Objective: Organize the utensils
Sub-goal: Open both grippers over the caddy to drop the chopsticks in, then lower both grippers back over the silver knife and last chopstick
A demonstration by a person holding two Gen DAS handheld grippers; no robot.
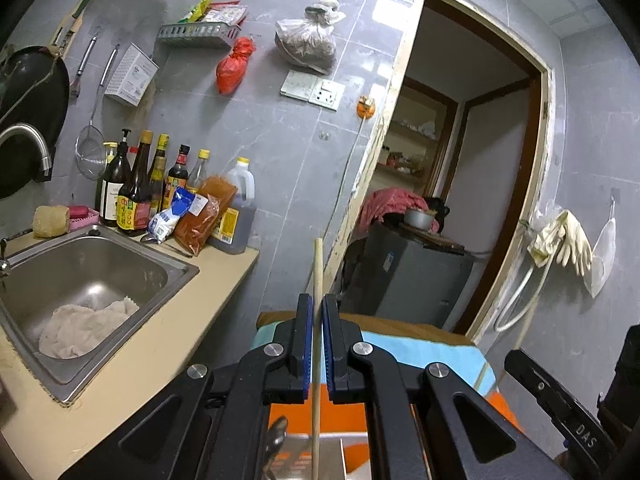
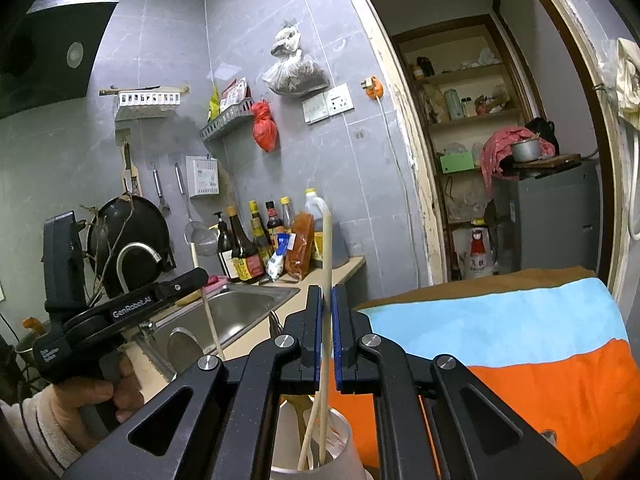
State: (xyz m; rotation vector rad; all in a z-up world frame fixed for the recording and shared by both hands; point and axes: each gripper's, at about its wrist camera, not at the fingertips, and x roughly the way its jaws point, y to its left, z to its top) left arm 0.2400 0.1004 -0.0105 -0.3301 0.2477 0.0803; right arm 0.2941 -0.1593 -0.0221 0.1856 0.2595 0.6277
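The left tool (image 1: 317, 312) is clamping a wooden chopstick (image 1: 317, 280) between its narrow blue pads. The stick is standing nearly upright, rising above the pads and running down below them. Its lower end is cut off by the bottom edge of the left wrist view, beside a spoon handle (image 1: 276, 436) that is only partly showing.

The right tool (image 2: 327, 304) is likewise gripping a pale chopstick (image 2: 327, 240), pads nearly together. Below this tool, the stick is dropping into a white cup (image 2: 340, 452) holding more utensils; the cup's base is out of frame and its contents are hard to tell apart.

To the left of the right tool, a hand (image 2: 100, 392) is holding the left tool's grip. Beyond both tools, the counter (image 1: 160, 344) is carrying a sink (image 1: 80, 264).
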